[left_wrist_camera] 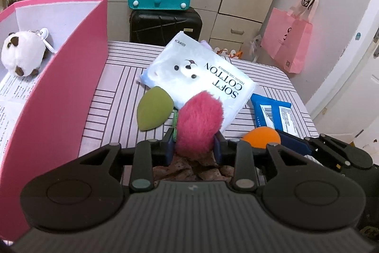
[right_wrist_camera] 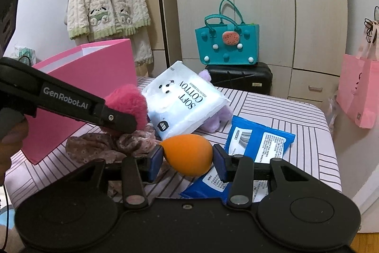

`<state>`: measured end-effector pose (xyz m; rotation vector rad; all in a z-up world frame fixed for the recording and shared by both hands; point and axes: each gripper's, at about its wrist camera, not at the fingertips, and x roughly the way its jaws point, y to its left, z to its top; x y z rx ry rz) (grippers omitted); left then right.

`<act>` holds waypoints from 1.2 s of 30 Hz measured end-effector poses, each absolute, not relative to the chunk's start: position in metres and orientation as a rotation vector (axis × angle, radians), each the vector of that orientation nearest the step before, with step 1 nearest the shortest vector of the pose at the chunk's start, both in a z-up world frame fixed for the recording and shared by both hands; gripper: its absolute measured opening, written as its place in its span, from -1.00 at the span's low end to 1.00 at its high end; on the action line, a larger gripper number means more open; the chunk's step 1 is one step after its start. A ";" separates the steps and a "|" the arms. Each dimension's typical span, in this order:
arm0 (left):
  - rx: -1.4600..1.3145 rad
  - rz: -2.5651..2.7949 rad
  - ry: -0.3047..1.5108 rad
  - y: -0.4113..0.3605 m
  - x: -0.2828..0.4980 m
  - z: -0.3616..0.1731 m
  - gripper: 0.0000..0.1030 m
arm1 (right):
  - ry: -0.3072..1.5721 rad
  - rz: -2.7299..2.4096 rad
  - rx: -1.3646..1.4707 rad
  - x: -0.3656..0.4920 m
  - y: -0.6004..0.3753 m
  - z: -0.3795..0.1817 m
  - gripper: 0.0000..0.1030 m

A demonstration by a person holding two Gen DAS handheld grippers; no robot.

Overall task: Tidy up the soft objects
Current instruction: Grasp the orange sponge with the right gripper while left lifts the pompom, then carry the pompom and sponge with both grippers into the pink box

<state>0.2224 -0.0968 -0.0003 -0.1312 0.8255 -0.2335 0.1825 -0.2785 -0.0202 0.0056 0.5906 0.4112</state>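
Observation:
My left gripper point(left_wrist_camera: 194, 146) is shut on a fluffy pink pom-pom point(left_wrist_camera: 200, 120), which bulges up between the blue pads. In the right wrist view the same pom-pom point(right_wrist_camera: 129, 98) hangs above a crumpled floral cloth point(right_wrist_camera: 104, 144). My right gripper point(right_wrist_camera: 188, 160) is shut on an orange egg-shaped sponge point(right_wrist_camera: 189, 154), both pads pressing its sides. A green sponge point(left_wrist_camera: 154, 108) lies on the striped table point(left_wrist_camera: 113, 91), left of the pom-pom. The pink box point(left_wrist_camera: 59, 87) stands at the left with a white plush toy point(left_wrist_camera: 22, 53) inside.
A white "Soft Cotton" pack point(right_wrist_camera: 187, 101) leans over a purple plush point(right_wrist_camera: 213, 120) mid-table. Blue wipes packs point(right_wrist_camera: 258, 141) lie at the right. Behind the table stand a black suitcase point(right_wrist_camera: 239, 77) with a teal bag point(right_wrist_camera: 227, 44) on it, and a wardrobe. A pink paper bag point(right_wrist_camera: 360, 91) hangs at the right.

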 end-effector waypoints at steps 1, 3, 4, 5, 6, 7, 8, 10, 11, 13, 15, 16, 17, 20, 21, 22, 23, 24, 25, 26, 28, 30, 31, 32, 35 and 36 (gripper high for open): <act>-0.135 -0.233 0.823 -0.095 0.222 0.001 -0.38 | 0.588 0.410 0.007 0.182 -0.279 -0.019 -0.02; -0.138 -0.226 0.810 -0.093 0.221 0.004 -0.38 | 0.585 0.405 0.010 0.182 -0.281 -0.018 -0.02; -0.136 -0.225 0.805 -0.093 0.221 0.005 -0.38 | 0.584 0.403 0.011 0.182 -0.282 -0.017 -0.02; -0.141 -0.223 0.801 -0.092 0.221 0.006 -0.38 | 0.584 0.403 0.013 0.182 -0.282 -0.017 -0.02; -0.148 -0.224 0.798 -0.091 0.221 0.007 -0.39 | 0.584 0.402 0.014 0.182 -0.283 -0.016 -0.02; -0.154 -0.226 0.798 -0.091 0.221 0.008 -0.39 | 0.585 0.401 0.015 0.182 -0.284 -0.016 -0.02; -0.160 -0.227 0.798 -0.090 0.220 0.009 -0.41 | 0.586 0.400 0.015 0.181 -0.284 -0.017 -0.02; -0.159 -0.229 0.795 -0.090 0.218 0.012 -0.42 | 0.593 0.397 0.017 0.182 -0.285 -0.018 -0.02; -0.153 -0.229 0.793 -0.090 0.217 0.014 -0.43 | 0.597 0.399 0.021 0.182 -0.285 -0.018 -0.02; -0.147 -0.236 0.789 -0.088 0.211 0.018 -0.43 | 0.605 0.404 0.030 0.182 -0.286 -0.016 -0.01; -0.167 -0.257 0.806 -0.082 0.207 0.023 -0.43 | 0.614 0.415 0.046 0.183 -0.287 -0.014 -0.01; -0.179 -0.272 0.817 -0.079 0.206 0.026 -0.43 | 0.618 0.423 0.055 0.183 -0.288 -0.012 -0.01; -0.189 -0.289 0.828 -0.078 0.206 0.029 -0.43 | 0.620 0.426 0.060 0.184 -0.288 -0.011 -0.01; -0.157 -0.323 0.811 -0.076 0.199 0.043 -0.43 | 0.631 0.429 0.065 0.183 -0.287 -0.007 -0.01; -0.129 -0.329 0.792 -0.076 0.194 0.048 -0.43 | 0.638 0.430 0.067 0.183 -0.286 -0.007 -0.01; -0.109 -0.334 0.783 -0.076 0.190 0.053 -0.43 | 0.648 0.432 0.071 0.182 -0.286 -0.006 -0.01; -0.097 -0.344 0.781 -0.074 0.186 0.057 -0.43 | 0.657 0.435 0.076 0.181 -0.286 -0.005 -0.01; -0.096 -0.357 0.790 -0.071 0.184 0.060 -0.43 | 0.666 0.438 0.080 0.180 -0.285 -0.004 -0.01; -0.100 -0.371 0.802 -0.068 0.183 0.063 -0.43 | 0.674 0.443 0.082 0.178 -0.285 -0.002 -0.01; -0.105 -0.387 0.816 -0.064 0.182 0.065 -0.43 | 0.678 0.447 0.082 0.177 -0.285 -0.001 -0.01; -0.111 -0.407 0.835 -0.056 0.179 0.070 -0.43 | 0.687 0.453 0.076 0.173 -0.283 0.004 -0.01; -0.097 -0.411 0.835 -0.049 0.174 0.075 -0.43 | 0.693 0.459 0.068 0.170 -0.283 0.007 -0.01; -0.089 -0.408 0.832 -0.046 0.172 0.077 -0.43 | 0.697 0.461 0.066 0.168 -0.282 0.009 -0.01; -0.085 -0.407 0.828 -0.042 0.170 0.079 -0.43 | 0.701 0.465 0.065 0.167 -0.282 0.011 -0.01; -0.115 -0.444 0.836 -0.027 0.167 0.087 -0.42 | 0.712 0.477 0.072 0.160 -0.279 0.017 -0.01; -0.131 -0.459 0.843 -0.022 0.166 0.089 -0.42 | 0.714 0.486 0.070 0.158 -0.278 0.019 -0.01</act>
